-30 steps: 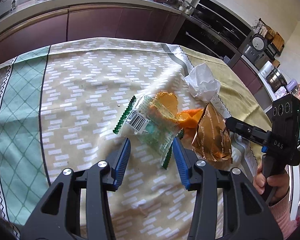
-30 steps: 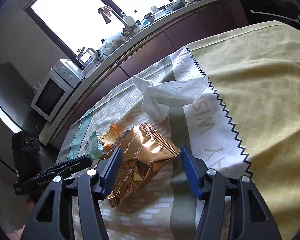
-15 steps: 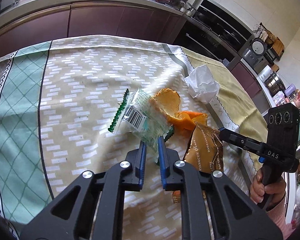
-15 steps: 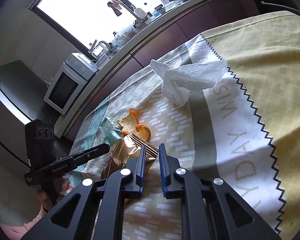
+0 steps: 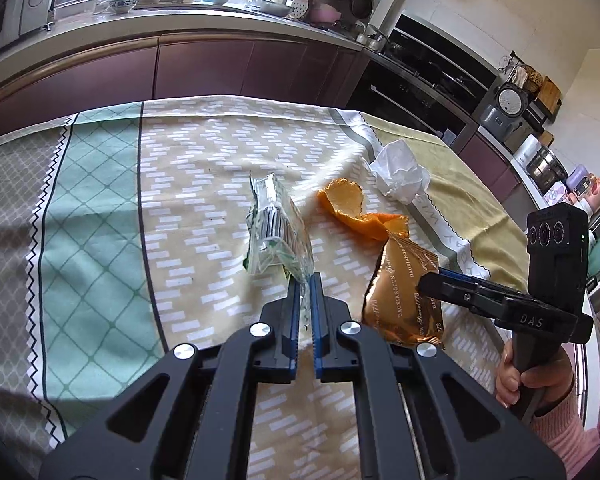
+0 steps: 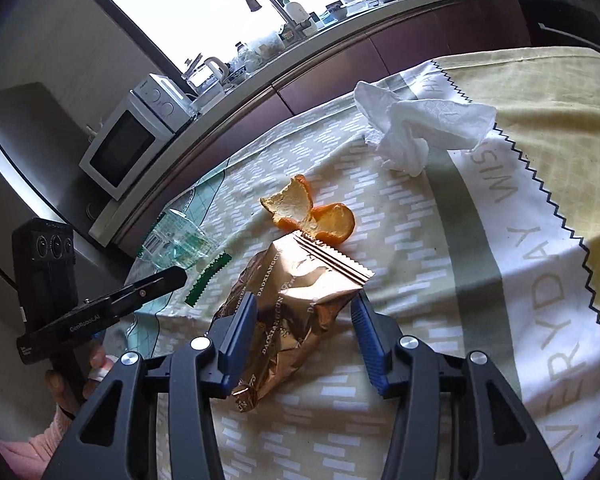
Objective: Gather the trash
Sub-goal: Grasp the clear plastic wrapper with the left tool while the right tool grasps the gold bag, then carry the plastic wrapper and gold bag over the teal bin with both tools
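My left gripper is shut on the corner of a clear green-edged plastic wrapper and holds it up off the tablecloth; the wrapper also shows in the right wrist view. My right gripper is open, its jaws on either side of a gold foil snack bag, which also shows in the left wrist view. Orange peel lies just beyond the bag. A crumpled white tissue lies farther back.
A kitchen counter with a microwave, kettle and dishes runs behind the table. Dark cabinets and an oven stand to the right. The table's right edge is near appliances.
My left gripper closed on the plastic wrapper and lifted it. My right gripper shut on the gold bag half a second ago and now stands open around it.
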Demonstrator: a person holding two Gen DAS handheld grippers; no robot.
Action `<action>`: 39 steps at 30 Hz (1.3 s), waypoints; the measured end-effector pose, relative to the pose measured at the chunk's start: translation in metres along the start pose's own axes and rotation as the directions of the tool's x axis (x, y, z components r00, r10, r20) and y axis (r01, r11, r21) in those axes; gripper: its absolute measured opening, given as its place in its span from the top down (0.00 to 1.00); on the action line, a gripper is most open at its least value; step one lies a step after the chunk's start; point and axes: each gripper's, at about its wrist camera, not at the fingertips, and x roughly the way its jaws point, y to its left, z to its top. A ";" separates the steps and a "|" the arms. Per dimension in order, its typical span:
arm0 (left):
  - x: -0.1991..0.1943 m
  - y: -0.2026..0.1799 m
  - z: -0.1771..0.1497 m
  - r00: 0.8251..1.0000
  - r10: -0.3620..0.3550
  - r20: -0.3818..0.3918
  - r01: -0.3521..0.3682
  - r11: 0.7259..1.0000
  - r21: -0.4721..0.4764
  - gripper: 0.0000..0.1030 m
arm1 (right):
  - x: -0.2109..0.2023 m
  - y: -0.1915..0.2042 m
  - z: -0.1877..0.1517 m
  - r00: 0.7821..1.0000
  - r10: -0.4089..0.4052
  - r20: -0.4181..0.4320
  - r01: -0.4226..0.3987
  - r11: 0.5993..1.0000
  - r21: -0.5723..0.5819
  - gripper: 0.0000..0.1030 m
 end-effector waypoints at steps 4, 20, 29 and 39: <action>-0.020 0.009 -0.008 1.000 0.007 0.022 -0.007 1.000 -0.002 0.95 | 0.004 0.006 -0.005 1.000 0.020 -0.011 -0.020 1.000 0.002 0.83; -0.131 0.052 -0.044 0.981 0.117 0.156 -0.116 0.993 -0.019 0.95 | -0.018 0.086 -0.002 0.976 0.214 0.042 -0.208 0.970 -0.125 0.89; -0.197 0.100 -0.084 0.949 0.244 0.201 -0.226 0.968 -0.109 0.95 | 0.011 0.150 -0.005 0.948 0.315 -0.036 -0.316 0.926 -0.206 0.89; -0.269 0.167 -0.124 0.886 0.408 0.222 -0.350 0.900 -0.259 0.95 | 0.059 0.228 -0.013 0.902 0.403 -0.154 -0.431 0.858 -0.277 0.89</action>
